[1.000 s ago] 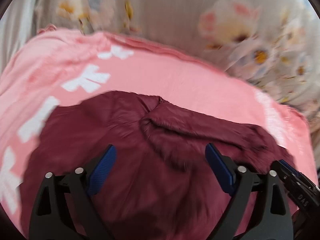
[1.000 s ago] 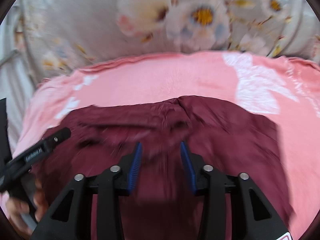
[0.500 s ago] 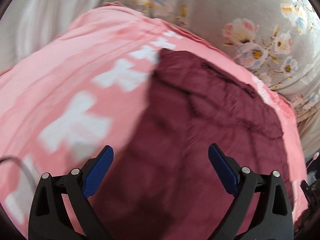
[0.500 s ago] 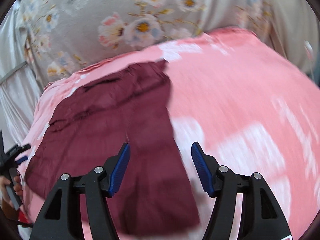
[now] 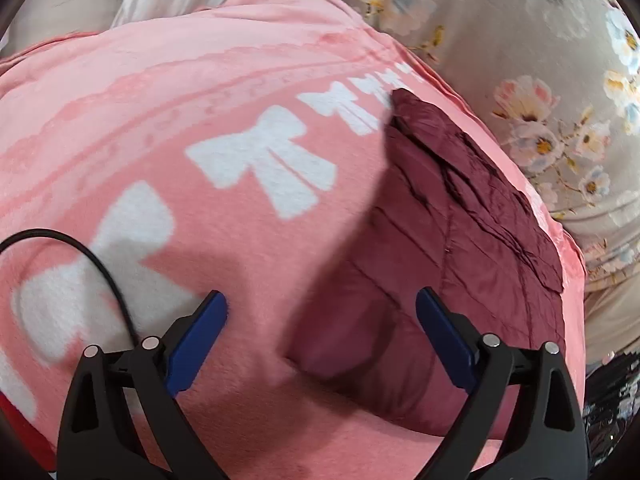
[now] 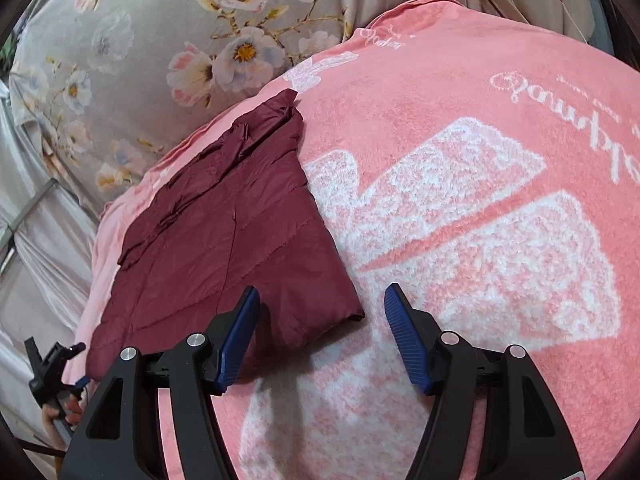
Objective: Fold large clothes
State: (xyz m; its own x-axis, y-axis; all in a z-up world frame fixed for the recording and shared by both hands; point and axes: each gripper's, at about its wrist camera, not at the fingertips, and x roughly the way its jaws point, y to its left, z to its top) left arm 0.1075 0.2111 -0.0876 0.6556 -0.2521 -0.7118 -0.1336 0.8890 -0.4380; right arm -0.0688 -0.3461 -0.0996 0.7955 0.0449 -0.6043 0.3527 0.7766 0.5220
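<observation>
A dark red quilted garment [image 5: 448, 248] lies folded into a long strip on a pink blanket [image 5: 168, 128] with white bows. My left gripper [image 5: 320, 336] is open and empty, hovering over the strip's near left corner. In the right wrist view the same garment [image 6: 224, 232] lies flat on the blanket [image 6: 480, 160]. My right gripper [image 6: 320, 336] is open and empty, just above the strip's near right corner. The left gripper also shows in the right wrist view [image 6: 52, 364] at the far left edge.
A grey floral sheet [image 5: 520, 40] covers the bed beyond the blanket and also shows in the right wrist view [image 6: 160, 40]. A black cable [image 5: 92, 256] crosses the blanket at the left. Pale curtain-like fabric [image 6: 36, 260] hangs at the left.
Both grippers have pulled back and swung outward from the garment's middle to its near corners. The right gripper's jaws have opened wider. The garment now lies as a flat strip.
</observation>
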